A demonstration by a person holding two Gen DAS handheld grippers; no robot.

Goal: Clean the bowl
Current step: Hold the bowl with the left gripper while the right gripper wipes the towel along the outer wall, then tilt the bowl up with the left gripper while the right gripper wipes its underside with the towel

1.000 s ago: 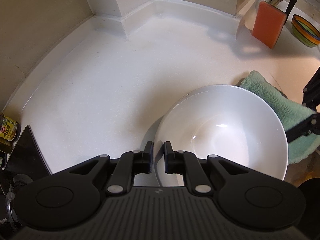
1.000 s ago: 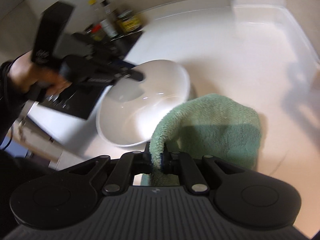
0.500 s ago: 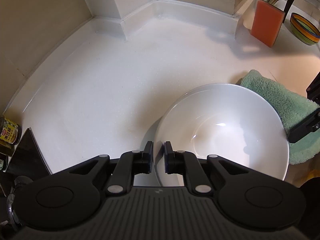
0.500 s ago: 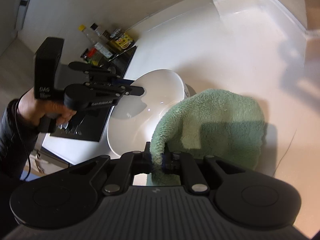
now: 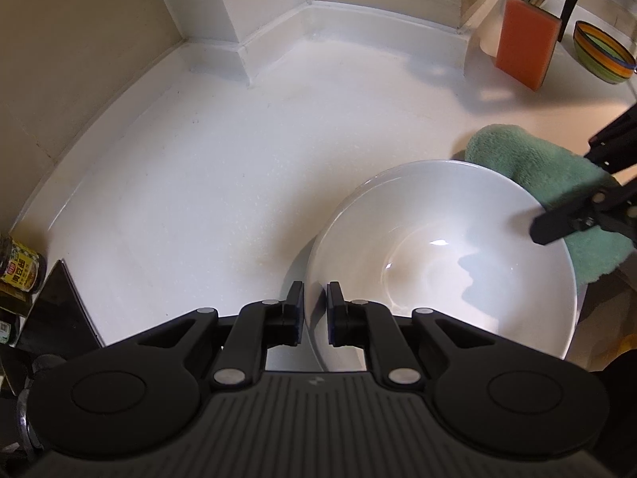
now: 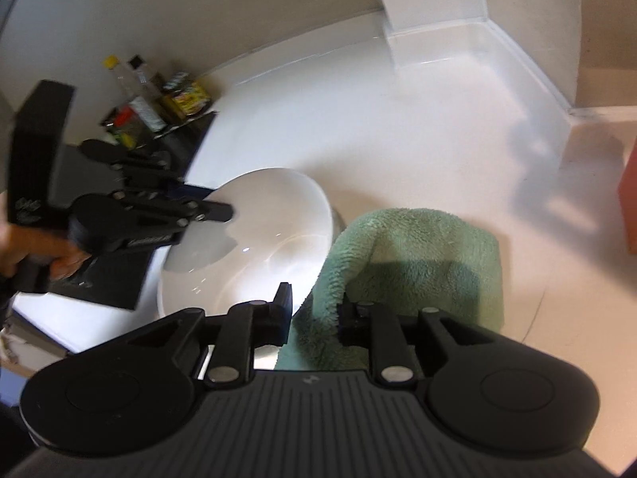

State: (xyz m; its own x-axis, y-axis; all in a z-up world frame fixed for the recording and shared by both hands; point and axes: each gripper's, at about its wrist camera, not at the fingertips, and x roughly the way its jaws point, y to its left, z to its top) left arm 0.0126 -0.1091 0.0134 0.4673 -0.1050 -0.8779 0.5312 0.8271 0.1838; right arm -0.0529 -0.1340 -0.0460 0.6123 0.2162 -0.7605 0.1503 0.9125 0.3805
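A white bowl (image 5: 438,263) stands tilted on the white counter (image 5: 199,179). My left gripper (image 5: 315,310) is shut on its near rim, one finger inside and one outside. In the right wrist view the bowl (image 6: 270,239) is at the centre left, and a hand (image 6: 24,247) holds the left gripper (image 6: 211,199) on its far edge. My right gripper (image 6: 314,314) is shut on a raised fold of the green towel (image 6: 418,263), beside the bowl's right rim. The towel's far part rests on the counter. From the left, the right gripper (image 5: 565,189) and towel (image 5: 529,163) overlap the bowl's far right edge.
An orange sponge (image 5: 525,44) and a striped bowl (image 5: 603,53) stand at the back right, with utensils behind them. Jars and bottles (image 6: 159,103) sit beside a black cooktop (image 6: 115,279) at the left. A wall step (image 5: 247,8) juts out at the back.
The right gripper has carried the towel closer over the bowl's rim, and its fingers stand slightly wider around a thicker fold. The left gripper keeps its hold on the bowl.
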